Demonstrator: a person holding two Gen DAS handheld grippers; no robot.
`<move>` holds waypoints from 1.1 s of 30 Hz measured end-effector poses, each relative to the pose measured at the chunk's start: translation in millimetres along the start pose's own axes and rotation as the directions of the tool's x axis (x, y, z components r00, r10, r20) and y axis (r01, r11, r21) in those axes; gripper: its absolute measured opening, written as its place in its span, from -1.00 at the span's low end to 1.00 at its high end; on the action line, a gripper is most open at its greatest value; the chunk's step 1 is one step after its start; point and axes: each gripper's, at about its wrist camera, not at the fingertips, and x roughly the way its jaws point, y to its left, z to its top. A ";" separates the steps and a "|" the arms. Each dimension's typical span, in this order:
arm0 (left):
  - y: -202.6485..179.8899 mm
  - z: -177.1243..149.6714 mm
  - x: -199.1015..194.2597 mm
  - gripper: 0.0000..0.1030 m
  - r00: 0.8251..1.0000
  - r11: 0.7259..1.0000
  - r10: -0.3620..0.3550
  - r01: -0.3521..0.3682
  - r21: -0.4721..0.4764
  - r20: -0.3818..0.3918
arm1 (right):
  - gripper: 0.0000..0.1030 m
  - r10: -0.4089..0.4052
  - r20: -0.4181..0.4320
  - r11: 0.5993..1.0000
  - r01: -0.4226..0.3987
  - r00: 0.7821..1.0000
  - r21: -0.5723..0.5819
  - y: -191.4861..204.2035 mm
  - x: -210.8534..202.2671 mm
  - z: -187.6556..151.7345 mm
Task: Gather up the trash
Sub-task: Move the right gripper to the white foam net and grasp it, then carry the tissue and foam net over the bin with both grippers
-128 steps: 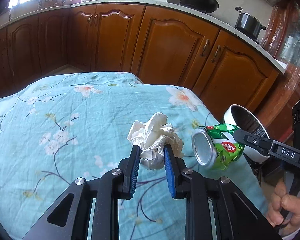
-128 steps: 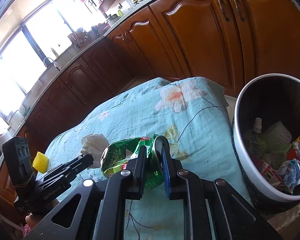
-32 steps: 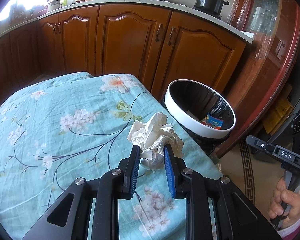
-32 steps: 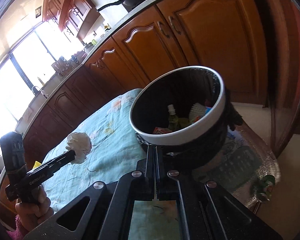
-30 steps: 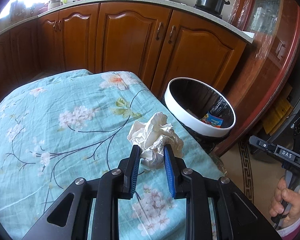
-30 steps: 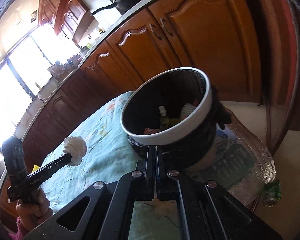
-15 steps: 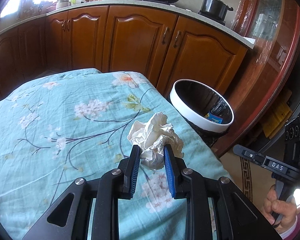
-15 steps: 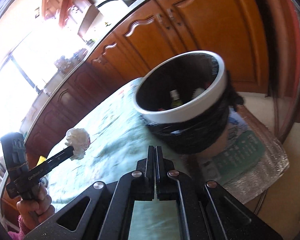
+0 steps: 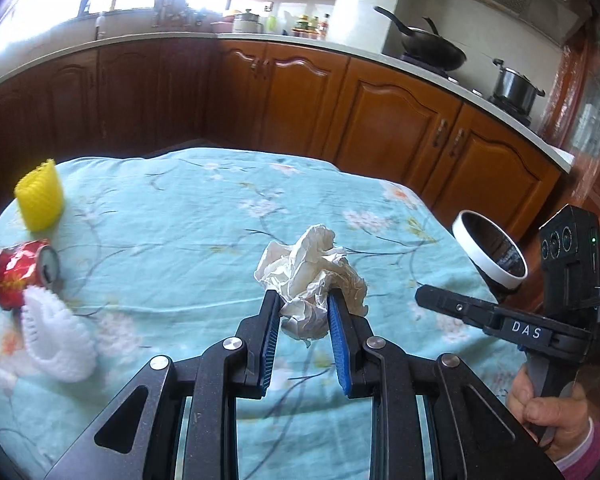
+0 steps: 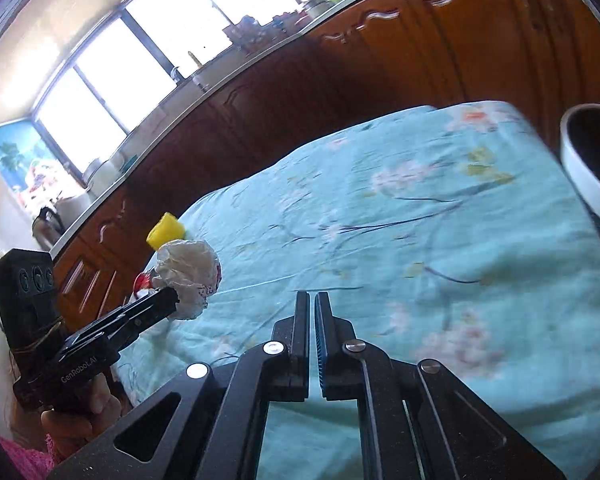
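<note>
Wooden kitchen cabinets are curving behind a table [image 9: 188, 216] draped in a teal flowered cloth. The left gripper [image 9: 303, 322] is pinching a crumpled white tissue [image 9: 312, 276] above the cloth's near edge, not yet binned. The right gripper [image 10: 313, 322] is opening slightly, nothing between its jaws. The white-rimmed trash bin [image 9: 489, 252] is standing beyond the right edge. A red can [image 9: 22, 274], white foam netting [image 9: 54, 336] and yellow foam sleeve [image 9: 40, 196] are waiting along the left edge, so most collecting looks undone.
</note>
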 end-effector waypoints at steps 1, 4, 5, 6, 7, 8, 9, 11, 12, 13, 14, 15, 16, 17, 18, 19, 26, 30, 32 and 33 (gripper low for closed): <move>9.7 -0.4 -10.5 -0.55 1.000 1.000 0.022 -0.022 -0.016 0.014 | -0.55 0.028 -0.025 0.999 -0.029 0.999 -0.015 13.4 13.7 0.6; 39.7 -0.5 -42.9 -0.55 0.993 0.993 0.104 -0.100 -0.058 0.061 | -0.11 0.088 -0.081 0.994 -0.092 0.993 -0.055 52.2 46.7 -1.6; 49.2 -0.3 -51.5 -0.55 0.988 0.989 0.135 -0.130 -0.071 0.073 | -0.11 0.110 -0.107 0.990 -0.118 0.988 -0.072 66.6 59.6 -2.8; 57.2 -1.0 -59.6 -0.55 0.983 0.985 0.161 -0.154 -0.083 0.083 | -0.11 0.129 -0.130 0.987 -0.140 0.983 -0.083 77.0 70.5 -3.6; 62.4 -2.5 -66.2 -0.54 0.979 0.979 0.186 -0.177 -0.096 0.090 | -0.11 0.146 -0.153 0.982 -0.162 0.977 -0.096 89.4 81.7 -5.8; 73.4 -2.5 -73.1 -0.54 0.973 0.973 0.212 -0.200 -0.117 0.094 | -0.10 0.160 -0.176 0.977 -0.181 0.971 -0.111 102.7 93.7 -8.2; 77.0 -3.2 -77.2 -0.55 0.968 0.967 0.230 -0.217 -0.133 0.097 | -0.02 0.170 -0.194 0.973 -0.196 0.966 -0.125 114.2 105.2 -9.7; 91.5 -4.1 -86.4 -0.54 0.958 0.954 0.270 -0.251 -0.166 0.102 | 0.18 0.185 -0.227 0.964 -0.222 0.956 -0.148 131.4 124.7 -13.8; 95.4 -4.7 -89.7 -0.54 0.953 0.948 0.286 -0.265 -0.179 0.105 | 0.23 0.188 -0.240 0.961 -0.229 0.952 -0.155 137.7 133.1 -15.1; 100.7 -4.9 -93.4 -0.54 0.947 0.941 0.302 -0.278 -0.192 0.107 | 0.23 0.194 -0.254 0.957 -0.239 0.948 -0.162 145.9 143.4 -16.3; 104.3 -5.0 -95.9 -0.54 0.943 0.936 0.315 -0.289 -0.203 0.110 | 0.23 0.200 -0.264 0.954 -0.249 0.944 -0.168 153.1 151.0 -16.3; 104.9 -5.5 -96.2 -0.54 0.939 0.931 0.326 -0.298 -0.212 0.112 | 0.23 0.206 -0.272 0.949 -0.259 0.940 -0.177 156.9 151.8 -17.4; 107.4 -6.0 -98.0 -0.54 0.935 0.926 0.336 -0.306 -0.220 0.113 | 0.23 0.210 -0.277 0.946 -0.267 0.937 -0.185 162.9 157.6 -16.1; 109.5 -6.3 -100.1 -0.54 0.932 0.922 0.345 -0.314 -0.227 0.113 | 0.23 0.220 -0.283 0.940 -0.280 0.934 -0.193 168.5 163.4 -15.5; 110.9 -4.8 -97.4 -0.54 0.930 0.919 0.350 -0.318 -0.232 0.111 | 0.23 0.226 -0.291 0.935 -0.291 0.930 -0.203 172.6 167.5 -14.5; 111.7 -4.7 -94.7 -0.54 0.929 0.917 0.354 -0.322 -0.236 0.110 | 0.23 0.225 -0.299 0.932 -0.295 0.927 -0.212 177.6 174.5 -14.5; 105.8 -0.4 -69.7 -0.54 0.942 0.927 0.324 -0.299 -0.226 0.084 | -0.72 0.183 -0.335 0.935 -0.269 0.924 -0.232 175.7 187.4 -18.5; 94.4 9.2 -47.8 -0.54 0.965 0.953 0.254 -0.237 -0.190 0.069 | -0.73 0.154 -0.254 0.947 -0.216 0.955 -0.237 147.7 144.1 -10.2; 78.5 13.2 -33.2 -0.54 0.977 0.968 0.205 -0.194 -0.156 0.058 | -0.73 0.132 -0.210 0.962 -0.177 0.969 -0.210 122.7 118.9 -3.4; 69.6 14.8 -24.0 -0.54 0.983 0.976 0.176 -0.168 -0.136 0.052 | -0.73 0.117 -0.186 0.969 -0.153 0.975 -0.194 109.0 106.0 -0.6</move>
